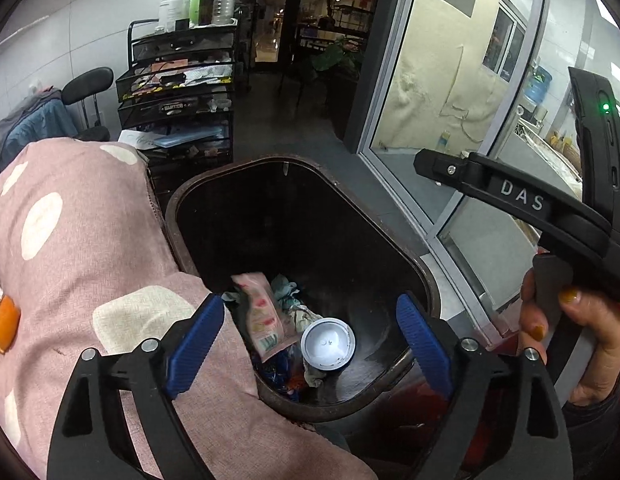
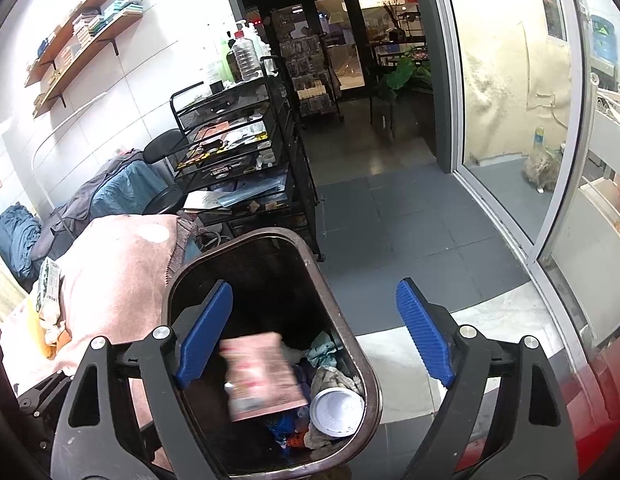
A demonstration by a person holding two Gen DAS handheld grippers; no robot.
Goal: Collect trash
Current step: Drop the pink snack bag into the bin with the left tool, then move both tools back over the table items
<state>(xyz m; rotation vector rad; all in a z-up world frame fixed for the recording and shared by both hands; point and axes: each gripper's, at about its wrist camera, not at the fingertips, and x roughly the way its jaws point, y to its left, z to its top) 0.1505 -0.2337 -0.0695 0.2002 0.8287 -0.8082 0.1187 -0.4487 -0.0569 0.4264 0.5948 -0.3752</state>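
A dark brown trash bin [image 1: 424, 276] stands open below both grippers; it also shows in the right wrist view [image 2: 350, 332]. Inside lie a pink snack wrapper [image 1: 263, 316], a white cup lid [image 1: 328, 344] and crumpled scraps. My left gripper [image 1: 310, 344] is open and empty above the bin. My right gripper [image 2: 314, 336] is open above the bin. The pink wrapper [image 2: 261, 376] is blurred between its fingers, apart from both pads. The right gripper's black body [image 1: 522, 200] and the hand holding it show at the right of the left wrist view.
A pink dotted cushion [image 1: 81, 248] presses against the bin's left side. A black wire cart [image 1: 177, 92] with bottles stands behind. A glass sliding door [image 2: 510, 120] runs along the right. Grey tiled floor [image 2: 410, 232] lies beyond the bin.
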